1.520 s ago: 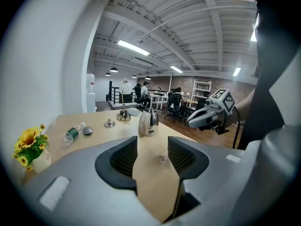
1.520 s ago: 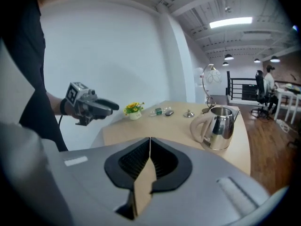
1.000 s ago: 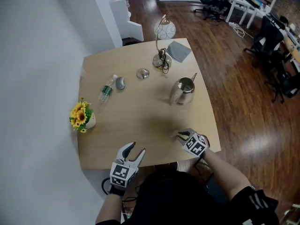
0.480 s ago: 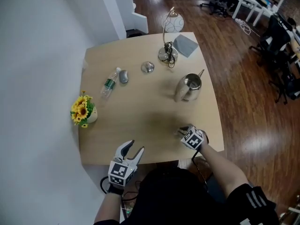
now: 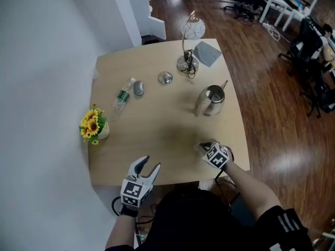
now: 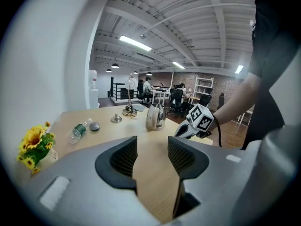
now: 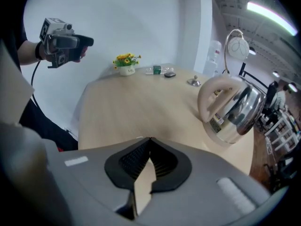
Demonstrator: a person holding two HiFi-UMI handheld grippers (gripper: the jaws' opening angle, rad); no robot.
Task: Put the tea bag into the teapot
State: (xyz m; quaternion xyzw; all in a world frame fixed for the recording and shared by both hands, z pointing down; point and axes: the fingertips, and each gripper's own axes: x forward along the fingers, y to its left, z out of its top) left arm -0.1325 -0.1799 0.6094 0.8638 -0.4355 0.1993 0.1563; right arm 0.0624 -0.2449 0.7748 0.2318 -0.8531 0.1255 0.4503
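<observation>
My right tongs (image 7: 146,139) are pressed together at the tips, low over the bench (image 5: 157,135) near its front edge. A thin white sliver (image 7: 138,137) shows at the tips, and I cannot tell whether it is the tea bag. The teapot (image 5: 211,99) stands upright nearby. My left tongs (image 6: 152,144) are spread with nothing between them, at the bench's front edge.

Shiny metal teapot (image 5: 211,99) on matt wood table (image 5: 157,127).
Teapot polished steel, mirror-glossy; table pale, smooth; bottle (image 5: 122,95) clear plastic; floor (image 5: 272,103) dark glossy wood; my pads (image 6: 126,155) ribbed matt black.
</observation>
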